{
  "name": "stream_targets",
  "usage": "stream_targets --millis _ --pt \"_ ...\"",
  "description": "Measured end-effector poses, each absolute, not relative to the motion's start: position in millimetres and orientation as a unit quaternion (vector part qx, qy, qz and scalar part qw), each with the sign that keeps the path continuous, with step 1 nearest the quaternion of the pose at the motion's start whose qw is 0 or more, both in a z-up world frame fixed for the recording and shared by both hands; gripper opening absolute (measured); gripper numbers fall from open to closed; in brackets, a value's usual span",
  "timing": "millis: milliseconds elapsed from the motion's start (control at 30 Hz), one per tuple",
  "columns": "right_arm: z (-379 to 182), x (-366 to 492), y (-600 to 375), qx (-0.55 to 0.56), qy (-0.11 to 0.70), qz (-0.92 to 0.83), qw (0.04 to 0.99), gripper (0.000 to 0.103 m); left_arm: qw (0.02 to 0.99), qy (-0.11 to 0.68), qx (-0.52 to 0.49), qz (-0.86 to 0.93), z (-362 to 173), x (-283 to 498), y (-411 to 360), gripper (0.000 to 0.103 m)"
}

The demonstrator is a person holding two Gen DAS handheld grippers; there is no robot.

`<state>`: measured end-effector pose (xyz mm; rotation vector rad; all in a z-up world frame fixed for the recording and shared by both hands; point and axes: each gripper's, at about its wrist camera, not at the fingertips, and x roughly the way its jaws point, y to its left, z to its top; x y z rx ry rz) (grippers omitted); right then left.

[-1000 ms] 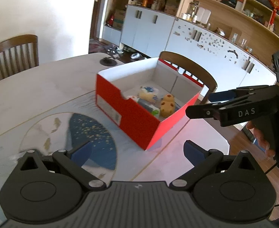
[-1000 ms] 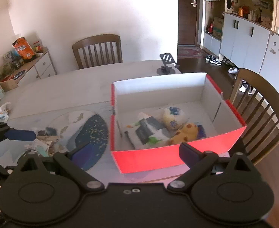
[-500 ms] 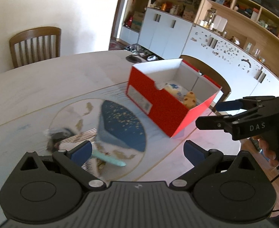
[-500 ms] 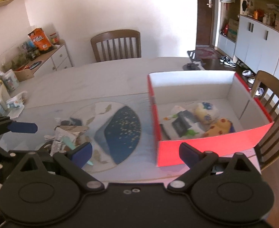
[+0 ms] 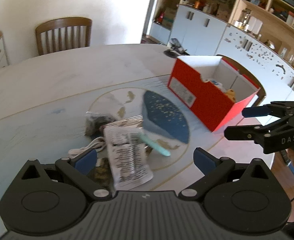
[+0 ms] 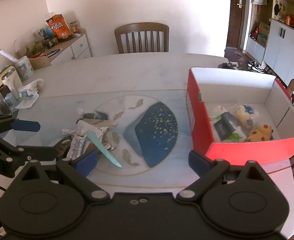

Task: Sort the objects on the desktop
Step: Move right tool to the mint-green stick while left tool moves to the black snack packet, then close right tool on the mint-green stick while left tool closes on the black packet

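At the left, the left gripper [image 5: 144, 158] hung over the table [image 6: 126, 74] with its jaws spread wide and nothing between them. Just beyond its fingers lay the heap of loose things: a printed foil packet [image 5: 126, 156], a mint-green stick [image 6: 103, 152] lying across it, a white cord [image 5: 86, 148] and a dark bag [image 5: 96, 122]. Further right stood the red box [image 6: 247, 150], already holding a roll, a pouch and a spotted toy. The right gripper [image 6: 142, 160] hovered near the box, likewise wide open and empty.
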<state>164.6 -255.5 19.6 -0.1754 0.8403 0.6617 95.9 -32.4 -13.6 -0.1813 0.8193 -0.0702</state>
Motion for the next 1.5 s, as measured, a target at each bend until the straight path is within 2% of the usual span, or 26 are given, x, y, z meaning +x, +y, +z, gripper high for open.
stream_targets --millis 833,1300,1500 --pt "-31.6 161.0 -201.4 -0.143 0.408 0.359 0.827 0.090 0.903 0.425 -0.052 0.043 -75.2 97.7 15.8 0.103" --pt "-62.0 173.7 -177.1 -0.173 0.428 0.358 0.812 0.079 0.895 0.441 -0.052 0.029 -94.3 110.6 26.5 0.102" --pt "-68.2 179.4 -167.4 -0.176 0.434 0.360 0.807 0.068 0.893 0.446 -0.051 0.023 -98.7 116.2 27.0 0.097"
